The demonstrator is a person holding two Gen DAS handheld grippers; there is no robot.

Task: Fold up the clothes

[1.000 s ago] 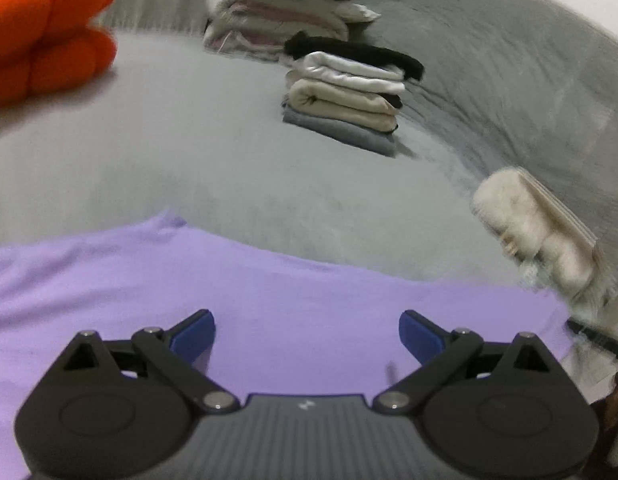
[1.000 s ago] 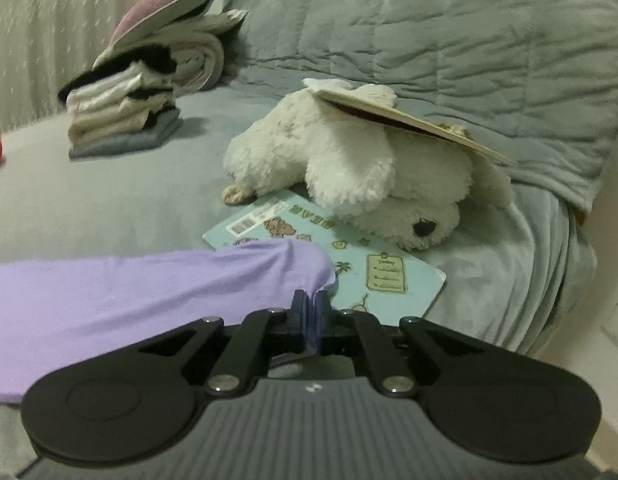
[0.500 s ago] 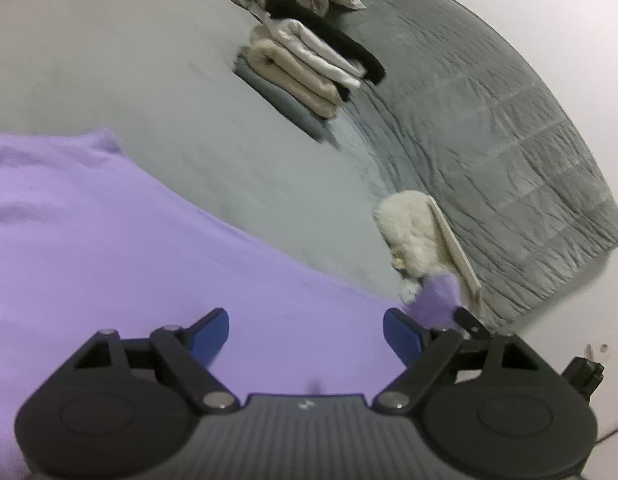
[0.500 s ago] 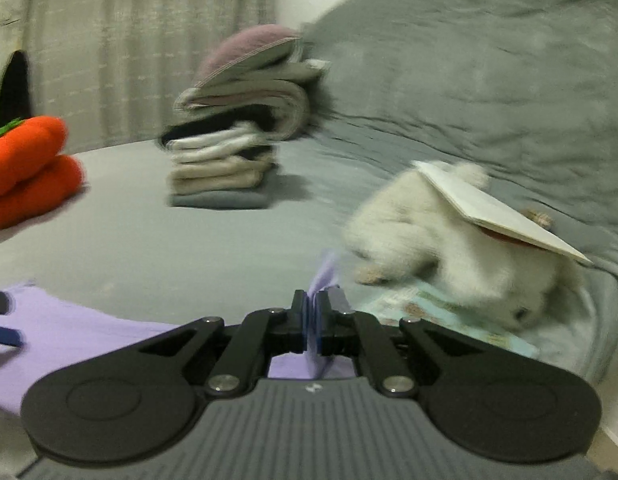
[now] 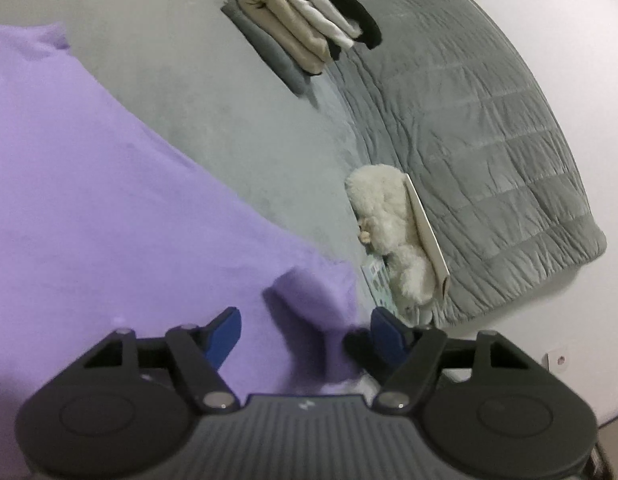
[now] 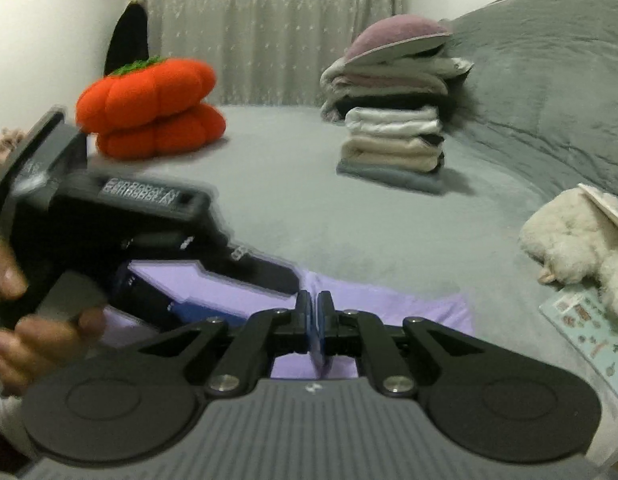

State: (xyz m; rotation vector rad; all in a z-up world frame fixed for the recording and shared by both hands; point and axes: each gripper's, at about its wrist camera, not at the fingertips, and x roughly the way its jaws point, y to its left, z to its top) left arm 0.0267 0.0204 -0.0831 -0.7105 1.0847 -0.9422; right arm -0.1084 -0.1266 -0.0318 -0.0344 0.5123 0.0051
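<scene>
Purple garment (image 5: pixel 109 200), spread on the grey bed (image 5: pixel 229 120) — its corner, pinched in the closed right gripper (image 6: pixel 313 320), had been carried inward toward the open, empty left gripper (image 5: pixel 305 332) (fold begun).

The garment (image 5: pixel 109 208) lies spread on the bed (image 5: pixel 237 128), nearest the cameras. Behind it sits a stack of folded clothes (image 6: pixel 393 144) – a pumpkin cushion (image 6: pixel 149 108) well to its left, a plush toy (image 6: pixel 577 240) off right, lying on a booklet (image 6: pixel 589 328).
</scene>
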